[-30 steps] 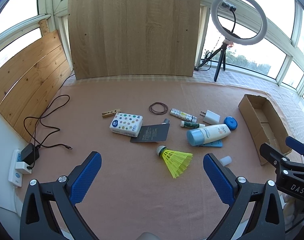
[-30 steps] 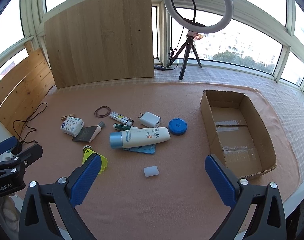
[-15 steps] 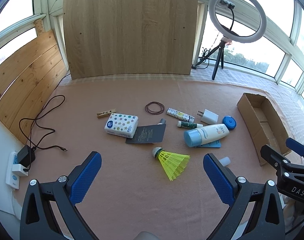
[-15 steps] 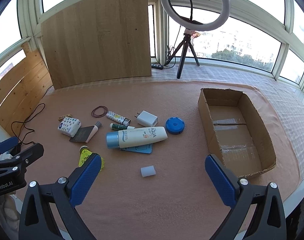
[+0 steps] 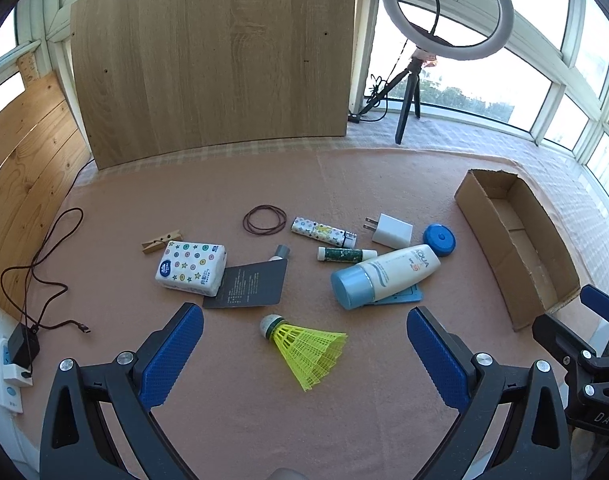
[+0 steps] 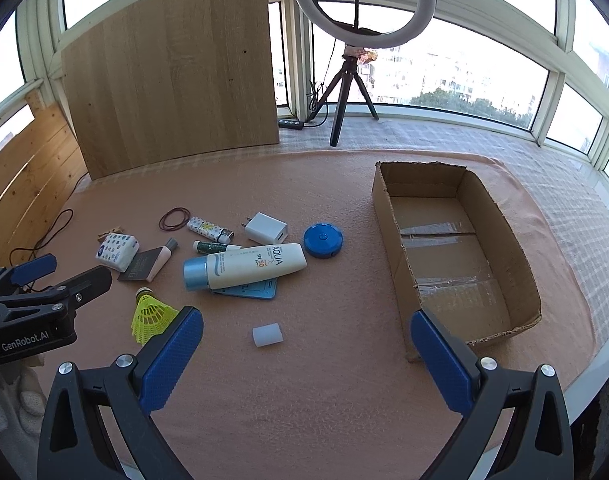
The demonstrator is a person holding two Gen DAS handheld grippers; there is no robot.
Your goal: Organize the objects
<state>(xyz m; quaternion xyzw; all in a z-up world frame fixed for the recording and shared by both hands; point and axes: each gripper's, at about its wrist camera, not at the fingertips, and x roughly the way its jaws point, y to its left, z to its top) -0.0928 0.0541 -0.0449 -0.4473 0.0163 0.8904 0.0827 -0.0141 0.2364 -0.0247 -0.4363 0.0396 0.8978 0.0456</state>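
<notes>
The shuttlecock (image 5: 304, 344) lay just ahead of the left gripper (image 5: 304, 354), skirt toward it, cork away; both it and the right gripper (image 6: 306, 356) gaped, empty.

The scene is viewed from two fisheye cameras, each looking forward and down along its own blue-padded fingers from above the near edge of the pink cloth (image 5: 344, 420). The left wrist view is set to the left side, with the yellow shuttlecock (image 5: 304, 344) nearest and the cardboard box (image 5: 516, 248) pushed to its right margin. The right wrist view is placed further right, with that box (image 6: 456, 256) seen close and open. The scattered clutter, wooden board (image 6: 172, 68) and ring light (image 6: 364, 4) are shared by both views, and each camera catches the other gripper at its edge.
</notes>
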